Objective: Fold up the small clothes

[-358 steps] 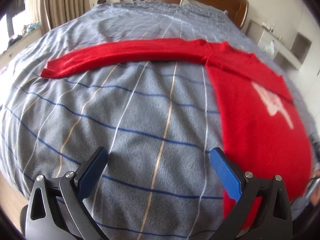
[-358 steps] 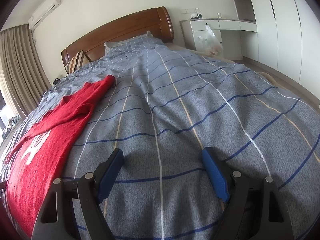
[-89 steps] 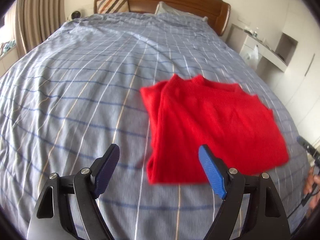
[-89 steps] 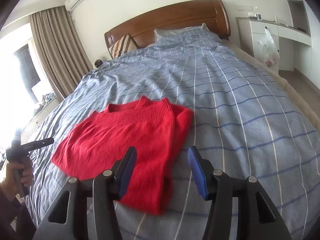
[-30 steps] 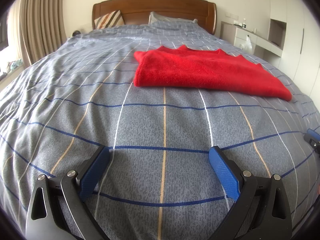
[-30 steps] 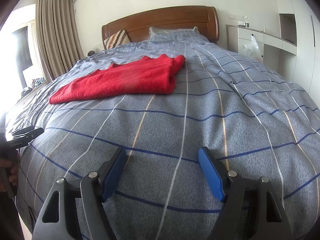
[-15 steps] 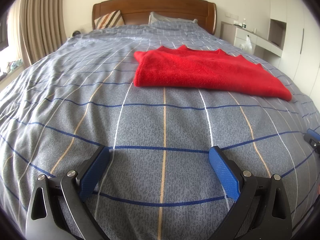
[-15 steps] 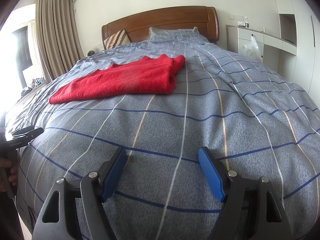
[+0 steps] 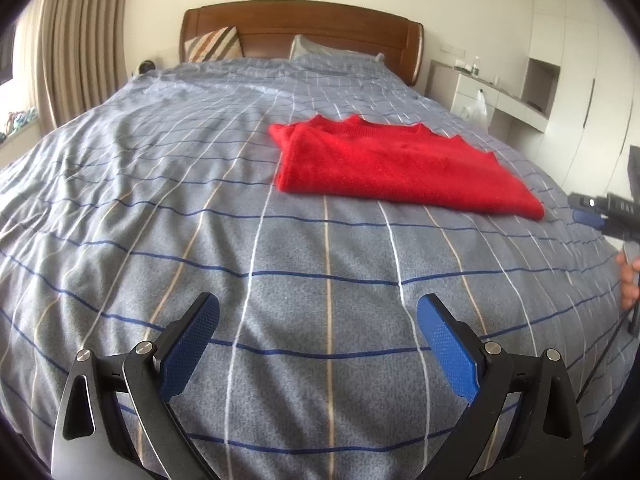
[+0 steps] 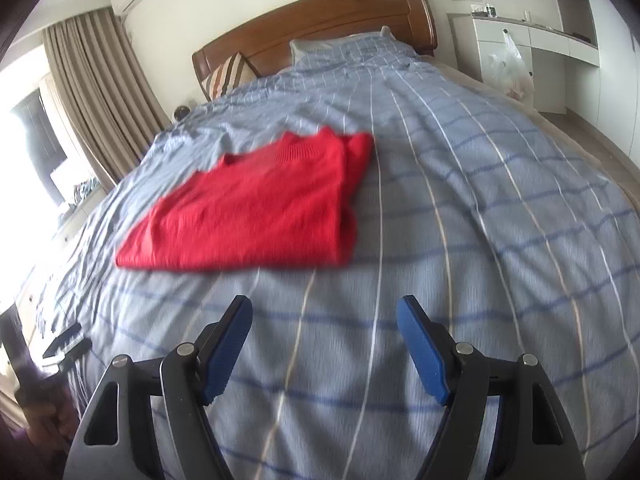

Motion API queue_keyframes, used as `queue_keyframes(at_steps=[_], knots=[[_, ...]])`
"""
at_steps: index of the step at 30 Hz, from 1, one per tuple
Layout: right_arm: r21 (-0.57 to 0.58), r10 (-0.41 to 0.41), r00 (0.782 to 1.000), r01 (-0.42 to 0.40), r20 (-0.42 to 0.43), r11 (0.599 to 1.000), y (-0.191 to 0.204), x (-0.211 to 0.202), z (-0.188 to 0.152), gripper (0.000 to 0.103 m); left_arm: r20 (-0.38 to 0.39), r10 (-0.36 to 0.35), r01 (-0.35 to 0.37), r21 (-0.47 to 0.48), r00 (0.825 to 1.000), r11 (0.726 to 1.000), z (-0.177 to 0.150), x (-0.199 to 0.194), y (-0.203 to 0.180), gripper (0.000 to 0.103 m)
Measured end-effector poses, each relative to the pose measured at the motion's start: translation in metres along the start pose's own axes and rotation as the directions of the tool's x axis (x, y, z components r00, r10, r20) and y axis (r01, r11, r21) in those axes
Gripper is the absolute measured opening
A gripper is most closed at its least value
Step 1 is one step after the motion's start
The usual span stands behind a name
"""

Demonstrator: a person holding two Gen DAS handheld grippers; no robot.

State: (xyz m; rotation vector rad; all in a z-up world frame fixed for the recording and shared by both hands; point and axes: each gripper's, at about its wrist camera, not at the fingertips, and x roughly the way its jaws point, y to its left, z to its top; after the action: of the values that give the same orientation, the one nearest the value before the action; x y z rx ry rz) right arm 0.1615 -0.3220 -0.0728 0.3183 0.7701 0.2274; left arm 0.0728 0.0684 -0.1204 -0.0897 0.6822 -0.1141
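Folded red knit sweater (image 9: 396,168) lies mid-bed on grey checked quilt (image 9: 200,240). Left gripper (image 9: 318,344), right gripper (image 10: 324,346) spread, empty; best kept clear, fold undisturbed.

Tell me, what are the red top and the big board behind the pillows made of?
The red top looks like soft knitted yarn, maybe wool: fuzzy matte surface, ribbed neck. The headboard looks like polished brown wood: smooth, slightly shiny, with faint grain.
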Motion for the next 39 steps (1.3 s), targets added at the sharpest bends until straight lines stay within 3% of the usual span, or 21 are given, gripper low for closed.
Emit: queue_keyframes(at_steps=[3,8,10,11,12,15,20,24,29,32,33,34,35,37,38,39], knots=[[0.091,0.060,0.997,-0.055,-0.057,0.994,-0.010,0.038,0.040,0.074,-0.010,0.029,-0.029,-0.029,1.000,0.999,0.002,0.008,0.011,0.100],[0.227,0.114,0.984,-0.081,-0.137,0.971,-0.022,0.111,0.057,0.070,-0.024,0.058,-0.060,-0.063,0.998,0.996,0.000,0.012,0.024,0.100],[0.279,0.166,0.969,-0.111,-0.185,0.954,-0.022,0.138,0.053,0.056,-0.025,0.067,-0.069,-0.065,0.997,0.996,0.001,0.012,0.027,0.100],[0.279,0.141,0.967,-0.078,-0.213,0.957,-0.020,0.146,0.051,0.034,-0.027,0.073,-0.074,-0.067,0.997,0.995,0.002,0.013,0.029,0.100],[0.279,0.122,0.969,-0.058,-0.216,0.959,-0.018,0.148,0.051,0.019,-0.029,0.079,-0.080,-0.072,0.996,0.994,0.002,0.014,0.031,0.100],[0.239,0.067,0.978,-0.018,-0.196,0.971,0.004,0.134,0.069,0.014,-0.030,0.089,-0.092,-0.105,0.996,0.990,0.006,0.014,0.043,0.100],[0.103,0.119,0.979,-0.103,-0.166,0.989,0.089,0.113,0.112,0.013,-0.012,0.116,-0.117,-0.199,0.993,0.973,0.014,0.008,0.072,0.099],[-0.033,0.164,0.961,-0.175,-0.223,0.984,0.185,0.140,0.131,0.013,-0.008,0.150,-0.146,-0.282,0.989,0.948,0.014,0.005,0.097,0.100],[-0.200,0.112,0.935,-0.187,-0.338,0.962,0.278,0.197,0.099,0.013,-0.023,0.153,-0.151,-0.357,0.988,0.922,0.012,0.005,0.118,0.099],[-0.214,0.096,0.920,-0.188,-0.381,0.958,0.296,0.224,0.069,0.018,-0.024,0.163,-0.161,-0.346,0.986,0.924,0.014,0.007,0.118,0.099],[-0.189,0.126,0.901,-0.221,-0.414,0.957,0.300,0.233,0.061,0.023,-0.026,0.167,-0.166,-0.341,0.986,0.926,0.014,0.008,0.117,0.099],[-0.140,0.177,0.866,-0.271,-0.468,0.952,0.302,0.239,0.054,0.031,-0.028,0.170,-0.169,-0.336,0.985,0.926,0.013,0.008,0.117,0.099],[-0.081,0.238,0.832,-0.319,-0.500,0.944,0.301,0.239,0.049,0.048,-0.029,0.171,-0.171,-0.335,0.985,0.927,0.013,0.008,0.117,0.099],[0.017,0.385,0.780,-0.433,-0.493,0.901,0.296,0.225,0.048,0.054,-0.028,0.165,-0.165,-0.343,0.986,0.925,0.014,0.008,0.120,0.099],[0.036,0.430,0.769,-0.470,-0.472,0.882,0.292,0.215,0.052,0.054,-0.027,0.159,-0.159,-0.353,0.987,0.922,0.014,0.007,0.121,0.099],[0.029,0.445,0.780,-0.483,-0.439,0.875,0.286,0.203,0.060,0.054,-0.027,0.153,-0.152,-0.364,0.988,0.919,0.014,0.007,0.123,0.099]])
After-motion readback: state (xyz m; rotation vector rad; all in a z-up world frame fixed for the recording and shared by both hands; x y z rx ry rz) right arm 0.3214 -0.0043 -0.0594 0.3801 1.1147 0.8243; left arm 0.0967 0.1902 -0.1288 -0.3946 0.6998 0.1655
